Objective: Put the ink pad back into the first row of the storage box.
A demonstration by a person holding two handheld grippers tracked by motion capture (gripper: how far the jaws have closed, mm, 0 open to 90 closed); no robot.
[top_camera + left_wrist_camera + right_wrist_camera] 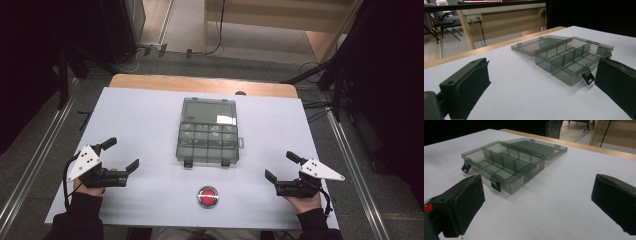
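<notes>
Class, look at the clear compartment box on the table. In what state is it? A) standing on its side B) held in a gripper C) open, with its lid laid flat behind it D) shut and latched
C: the compartment box lies open, its lid flat on the table beyond the compartments, both latches hanging free.

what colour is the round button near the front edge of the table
Red, with a silvery ring, on the round button; clearest in the high view.

One open compartment box (208, 136), one red button (207, 196), two tools, left tool (121, 156), right tool (281, 166), one table (140, 125)
</notes>
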